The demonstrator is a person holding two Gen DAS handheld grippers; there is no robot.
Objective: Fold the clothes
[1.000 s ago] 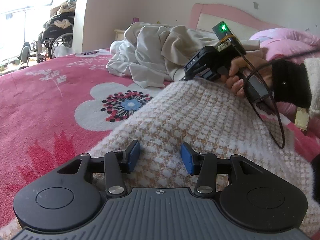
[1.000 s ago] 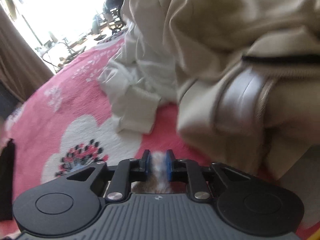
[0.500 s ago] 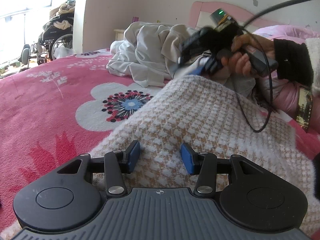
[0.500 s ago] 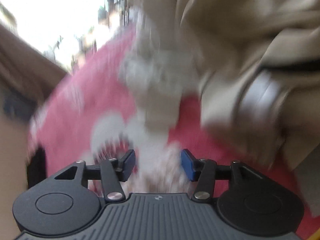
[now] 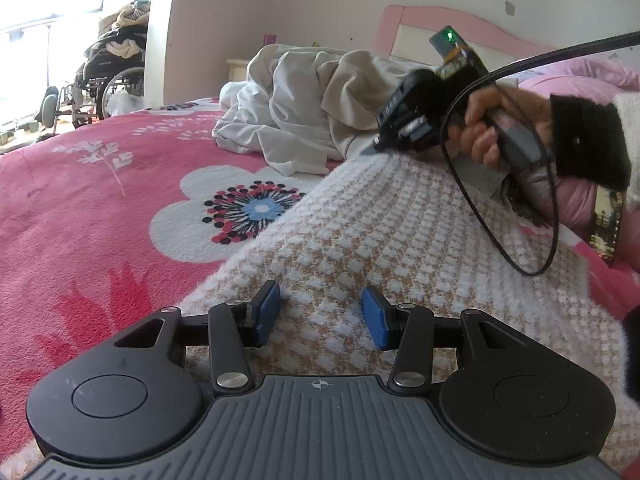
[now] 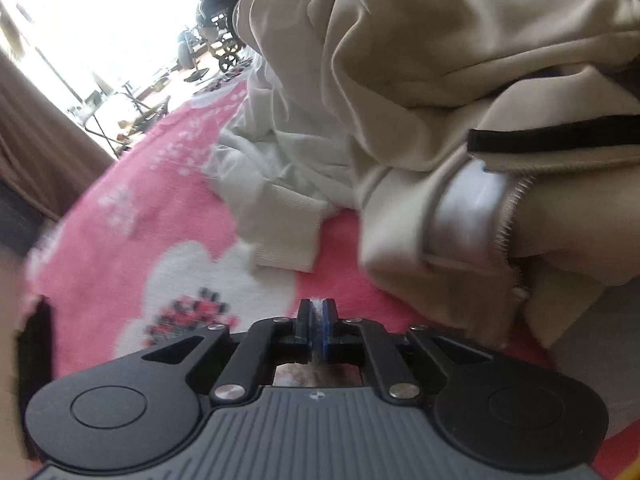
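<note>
A beige-and-white knitted garment lies spread on the pink bed. My left gripper rests low over its near part, open, with the blue pads apart on the fabric. At the garment's far edge a hand holds my right gripper. In the right wrist view the right gripper has its jaws closing, with a tuft of the white knit pinched between the pads. More of the knit shows below the pads.
A crumpled heap of cream and white clothes lies just beyond the knit. The pink flowered bedspread stretches left. A pink headboard and pink bedding stand behind. A wheelchair stands by the window. A black cable hangs over the knit.
The right gripper opened and lifted off the knit's far edge, then came back down and closed on it again. The left gripper has not moved.
</note>
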